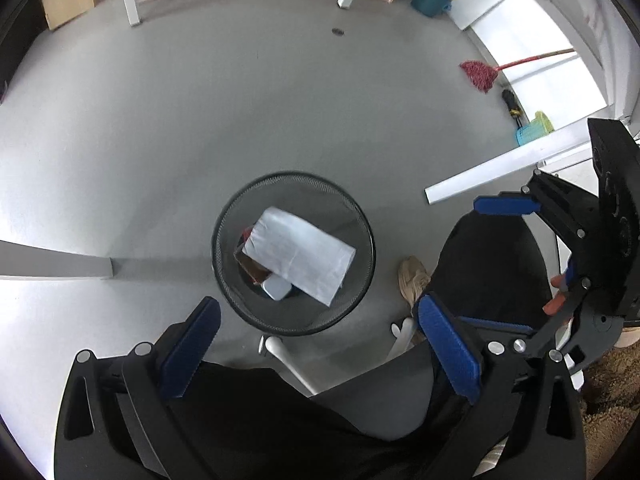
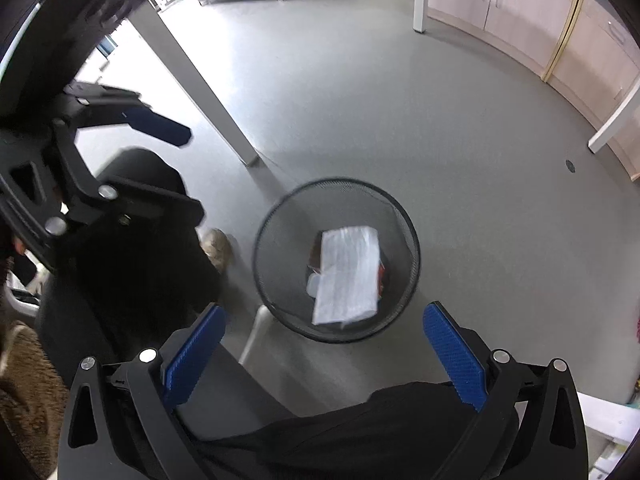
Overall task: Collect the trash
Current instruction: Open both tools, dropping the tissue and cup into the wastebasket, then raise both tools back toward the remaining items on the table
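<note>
**Operator:** Black wire mesh is filling the middle of both my views. That is the wastebasket (image 1: 294, 254), standing on the grey floor (image 1: 160, 128). A white folded paper (image 1: 300, 254) is lying inside it, on top of a reddish-brown packet (image 1: 252, 266) and a pale rounded lid or cup (image 1: 276, 290); I'm guessing on that last one, it is mostly covered.

**Colleague:** Are you holding anything?

**Operator:** No. I'm keeping the left gripper (image 1: 316, 344) spread wide with nothing between its blue pads, and the right gripper (image 2: 324, 356) the same. Both are hanging above the basket, pointing steeply down.

**Colleague:** So the drop is done?

**Operator:** I'm judging so: the paper is sitting in the basket and both grippers are released and empty. Next I'm looking for more trash. From the left camera, nothing loose is showing on the floor around the basket; a red mop (image 1: 480, 74) is lying at two o'clock and a teal bucket (image 1: 430, 0) at one o'clock, neither of them litter. I'm expecting to swing away and search elsewhere.
</note>
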